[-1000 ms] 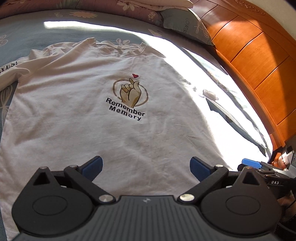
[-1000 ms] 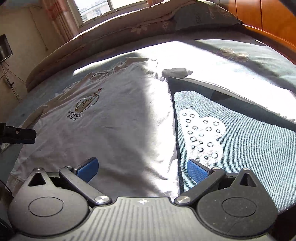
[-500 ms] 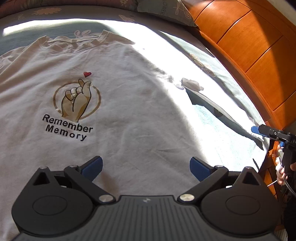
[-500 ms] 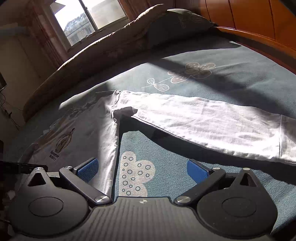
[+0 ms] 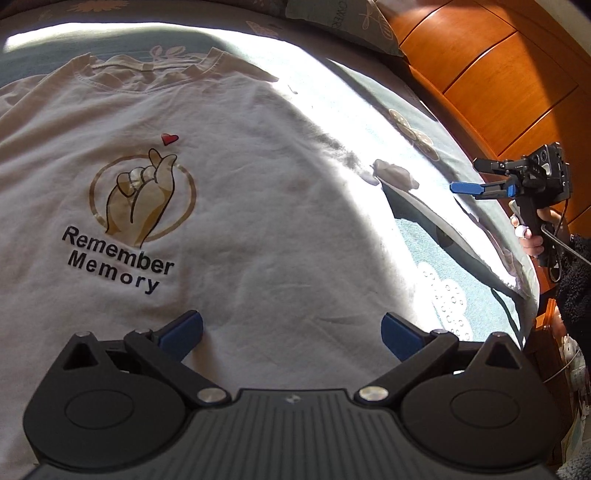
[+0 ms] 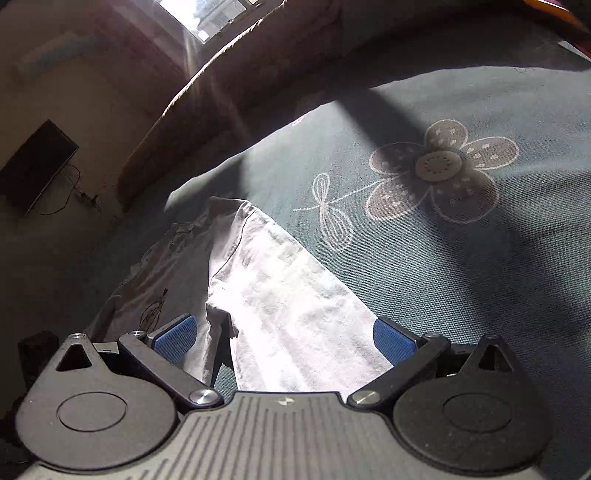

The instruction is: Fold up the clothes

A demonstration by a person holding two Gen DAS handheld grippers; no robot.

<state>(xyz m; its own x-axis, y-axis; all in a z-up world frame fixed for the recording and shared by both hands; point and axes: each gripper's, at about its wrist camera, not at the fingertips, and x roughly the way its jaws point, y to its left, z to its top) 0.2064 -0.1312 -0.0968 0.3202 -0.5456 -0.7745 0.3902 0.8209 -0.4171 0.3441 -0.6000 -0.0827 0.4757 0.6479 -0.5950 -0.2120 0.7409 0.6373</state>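
**folds_n_stuff:** Since laid flat face-up on the bed (image 5: 436,266), white t-shirt (image 5: 258,206) looks prepped for folding rather than just dumped there. "Remember Memory" print (image 5: 129,221) showing, collar (image 5: 147,70) pointing away toward the pillow (image 5: 340,22). Long sleeve (image 6: 295,306) stretched straight out to the side across the blue sheet. Probably spread like that so it can be flipped back over the body in one go.

**umi_lurker:** Agreed. And the claws?

**folds_n_stuff:** Left claw (image 5: 291,330) spread wide, holding nothing, hovering low over the lower chest area just below the print. Guessing parked there to pin the torso or simply waiting its turn. Right claw (image 6: 282,338) also released, blue pads either side of the sleeve, but no pinch yet. Can't tell if touching the fabric or just above it.

**umi_lurker:** So sleeve fold first?

**folds_n_stuff:** Looks that way, judging only from the lineup. Seen from the left camera, right claw sits out near the bed edge by the wooden headboard (image 5: 498,74), hand (image 5: 532,240) on the grip. Barely started overall: no fold in the shirt anywhere. Harsh sunlight and shadows across the fabric, so edges hard to read.
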